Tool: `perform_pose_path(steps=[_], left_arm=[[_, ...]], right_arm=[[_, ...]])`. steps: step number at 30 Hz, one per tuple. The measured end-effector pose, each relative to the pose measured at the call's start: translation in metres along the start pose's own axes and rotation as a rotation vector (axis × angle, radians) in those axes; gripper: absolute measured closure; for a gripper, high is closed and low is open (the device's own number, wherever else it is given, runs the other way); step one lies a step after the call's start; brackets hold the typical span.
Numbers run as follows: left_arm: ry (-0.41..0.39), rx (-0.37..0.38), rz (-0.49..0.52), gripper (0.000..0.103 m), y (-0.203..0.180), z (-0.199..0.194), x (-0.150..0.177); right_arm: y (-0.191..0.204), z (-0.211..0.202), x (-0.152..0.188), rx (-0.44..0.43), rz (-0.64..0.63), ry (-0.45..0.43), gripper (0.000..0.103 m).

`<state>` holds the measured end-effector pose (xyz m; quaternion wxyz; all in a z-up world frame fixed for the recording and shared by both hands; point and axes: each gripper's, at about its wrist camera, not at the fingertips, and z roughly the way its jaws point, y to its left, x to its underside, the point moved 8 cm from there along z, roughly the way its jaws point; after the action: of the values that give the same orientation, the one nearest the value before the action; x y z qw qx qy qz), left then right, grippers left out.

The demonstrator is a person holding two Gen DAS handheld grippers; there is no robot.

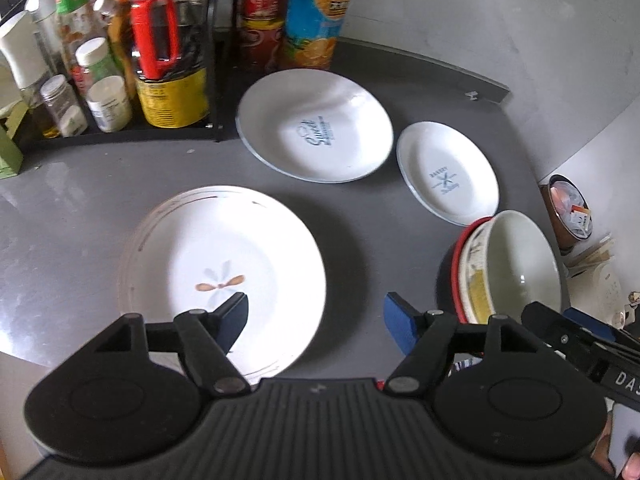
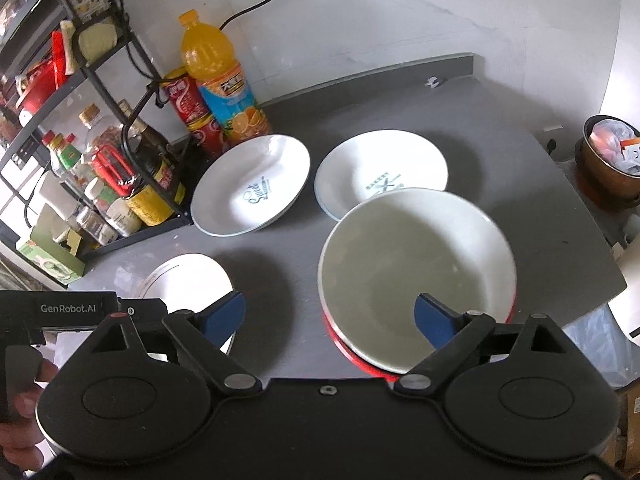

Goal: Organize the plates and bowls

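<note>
Grey countertop [image 1: 80, 200] with four groups of crockery, placed here relative to the flower-patterned plate stack [image 1: 224, 272].

Left gripper [image 1: 316, 320]: released, blue pads spread wide, nothing between them; left pad [image 1: 234, 316] over the near rim of the flower-patterned plate stack, right pad over bare countertop just beside that stack. Contact with the plate not clear.

Right gripper [image 2: 330, 316]: also released, jaws wide apart, nothing held; right pad [image 2: 434, 320] above the near inner wall of the top bowl of the bowl stack [image 2: 416, 276], left pad over the countertop between the bowl stack and the flower-patterned plate stack [image 2: 188, 280].

Bowl stack [image 1: 508, 268]: right of the flower-patterned plate stack, pale top bowl nested in a yellow-marked one, with a red one lowest.

"Sweet" plate [image 1: 316, 124]: beyond the flower-patterned plate stack, alone, upright, near the orange drink bottle [image 1: 316, 16] and red cans [image 1: 262, 12].

"Bakery" plate [image 1: 448, 172]: beyond and right of the flower-patterned plate stack, just beside the "Sweet" plate, apart from it.

Black rack of condiment bottles [image 1: 116, 60]: beyond and left.
</note>
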<state>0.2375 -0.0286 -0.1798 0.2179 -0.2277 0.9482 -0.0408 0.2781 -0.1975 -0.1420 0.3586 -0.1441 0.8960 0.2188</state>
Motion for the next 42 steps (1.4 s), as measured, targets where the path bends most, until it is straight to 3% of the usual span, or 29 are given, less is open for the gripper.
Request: perform_pose_path(steps=[17,32,42], left_arm=[[0.022,-0.048,0.004,0.03,0.063,0.0,0.001],[0.01,-0.033,0.085,0.03,0.086,0.014,-0.035],[-0.057,-0.006,0.133,0.03,0.084,0.025,-0.067]], right_arm=[[0.056,0.02,0.013,-0.004,-0.014,0.017,0.008],[0.079,0.04,0.003,0.054,0.013,-0.01,0.008],[0.088,0.059,-0.01,0.076,0.025,-0.053,0.009]])
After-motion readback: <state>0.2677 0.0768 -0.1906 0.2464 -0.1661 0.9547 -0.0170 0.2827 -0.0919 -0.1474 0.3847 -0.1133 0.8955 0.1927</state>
